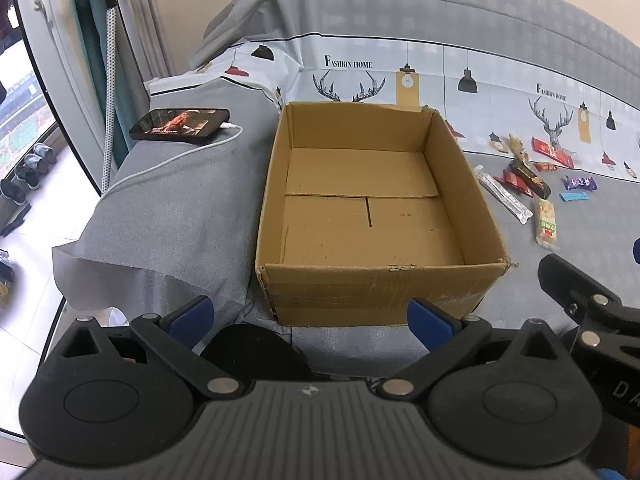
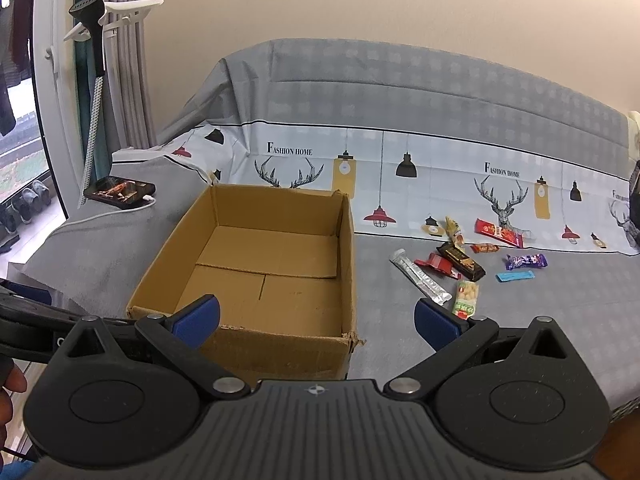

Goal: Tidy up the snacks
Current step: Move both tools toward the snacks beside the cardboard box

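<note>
An open, empty cardboard box [image 1: 376, 280] [image 2: 280, 344] sits on the grey bed cover. Several wrapped snacks lie to its right: a silver stick pack [image 2: 422, 278], a dark chocolate bar [image 2: 462, 261], a green-and-white pack [image 2: 466, 299], a red bar [image 2: 498, 233], a purple candy [image 2: 525, 261] and a blue strip [image 2: 515, 276]. They also show in the left wrist view, such as the green-and-white pack [image 1: 547, 224]. My left gripper [image 1: 310, 320] is open and empty, just in front of the box. My right gripper [image 2: 318, 320] is open and empty, before the box's near right corner.
A phone [image 1: 180, 124] on a white charging cable [image 1: 168, 158] lies on the grey pillow left of the box. A printed sheet with deer and lamps [image 2: 400, 168] covers the back. A window, curtain and garment steamer [image 2: 94, 40] stand at the far left.
</note>
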A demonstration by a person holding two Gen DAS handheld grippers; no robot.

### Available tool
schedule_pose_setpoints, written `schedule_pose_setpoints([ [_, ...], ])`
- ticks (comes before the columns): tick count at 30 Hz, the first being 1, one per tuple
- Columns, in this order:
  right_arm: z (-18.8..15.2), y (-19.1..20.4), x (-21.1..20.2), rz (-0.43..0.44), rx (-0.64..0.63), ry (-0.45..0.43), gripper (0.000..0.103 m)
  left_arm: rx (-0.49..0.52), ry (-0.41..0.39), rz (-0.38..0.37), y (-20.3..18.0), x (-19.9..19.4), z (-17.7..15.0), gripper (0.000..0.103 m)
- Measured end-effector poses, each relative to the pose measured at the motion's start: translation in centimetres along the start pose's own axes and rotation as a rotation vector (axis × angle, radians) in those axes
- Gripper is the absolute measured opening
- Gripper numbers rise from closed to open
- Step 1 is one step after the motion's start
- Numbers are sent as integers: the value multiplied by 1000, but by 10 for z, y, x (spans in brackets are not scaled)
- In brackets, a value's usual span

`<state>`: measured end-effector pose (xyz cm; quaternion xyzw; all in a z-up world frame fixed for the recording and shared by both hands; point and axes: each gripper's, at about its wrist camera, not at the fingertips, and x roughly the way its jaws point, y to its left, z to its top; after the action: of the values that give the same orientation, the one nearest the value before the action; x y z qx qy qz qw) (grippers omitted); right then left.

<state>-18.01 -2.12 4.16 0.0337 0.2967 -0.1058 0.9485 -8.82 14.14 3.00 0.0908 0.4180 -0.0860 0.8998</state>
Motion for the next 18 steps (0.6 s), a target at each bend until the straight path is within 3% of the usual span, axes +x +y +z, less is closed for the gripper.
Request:
schedule_pose_setpoints([
  [18, -6, -4, 4, 12, 14, 18, 103, 10, 16, -2, -5, 6, -4, 103],
])
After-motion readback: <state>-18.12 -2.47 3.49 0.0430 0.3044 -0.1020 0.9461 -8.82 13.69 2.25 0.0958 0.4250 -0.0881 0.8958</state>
